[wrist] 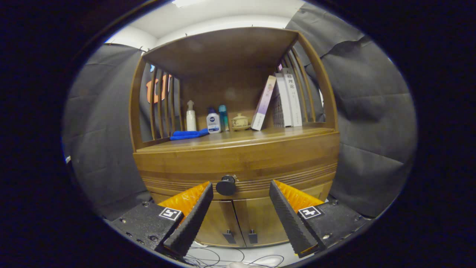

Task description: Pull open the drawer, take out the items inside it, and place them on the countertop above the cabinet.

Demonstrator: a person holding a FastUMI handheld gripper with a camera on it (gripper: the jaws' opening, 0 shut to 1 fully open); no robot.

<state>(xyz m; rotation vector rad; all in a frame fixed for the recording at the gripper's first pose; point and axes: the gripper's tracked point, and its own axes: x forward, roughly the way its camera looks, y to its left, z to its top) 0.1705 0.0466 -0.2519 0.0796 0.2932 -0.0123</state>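
A wooden cabinet stands ahead of me, its drawer [238, 165] shut, with a round black knob [226, 185] on the drawer front. My gripper [241, 187] is open, fingers spread wide. The knob sits just beyond and between the fingertips, nearer the left finger [193, 216], with no contact. The countertop [238, 138] lies above the drawer, under a wooden shelf canopy. What is inside the drawer is hidden.
On the countertop stand a white pump bottle [190, 116], a white bottle with a blue cap [213, 121], a teal tube [223, 117], a small lidded cup [240, 122], leaning books [279, 100] and a blue cloth [189, 134]. Two lower doors [241, 223] sit under the drawer. Cables [223, 257] lie on the floor.
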